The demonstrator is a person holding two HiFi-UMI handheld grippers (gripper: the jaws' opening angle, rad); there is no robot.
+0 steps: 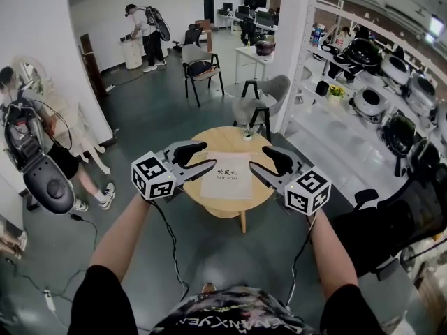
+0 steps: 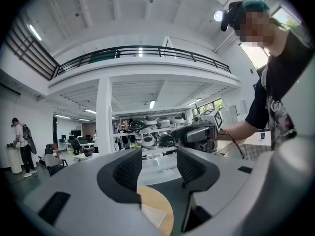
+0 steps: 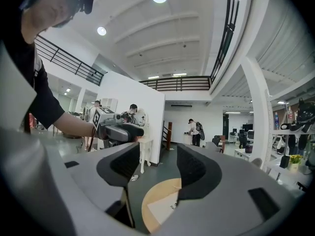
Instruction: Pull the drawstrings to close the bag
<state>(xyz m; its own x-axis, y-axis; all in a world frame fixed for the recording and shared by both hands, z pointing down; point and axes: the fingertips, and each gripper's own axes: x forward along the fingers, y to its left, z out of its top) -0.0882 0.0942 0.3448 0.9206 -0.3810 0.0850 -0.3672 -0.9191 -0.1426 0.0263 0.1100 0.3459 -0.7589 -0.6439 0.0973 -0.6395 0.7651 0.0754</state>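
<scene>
Both half-open and empty, left gripper (image 1: 208,154) and right gripper (image 1: 255,159) hover over the table (image 1: 209,139); its bag (image 1: 227,179) looks limp, light: pinch the drawstrings.

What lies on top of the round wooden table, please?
A flat white bag with dark print lies on the round table; a small object sits at its far edge. The bag's contents are hidden.
</scene>
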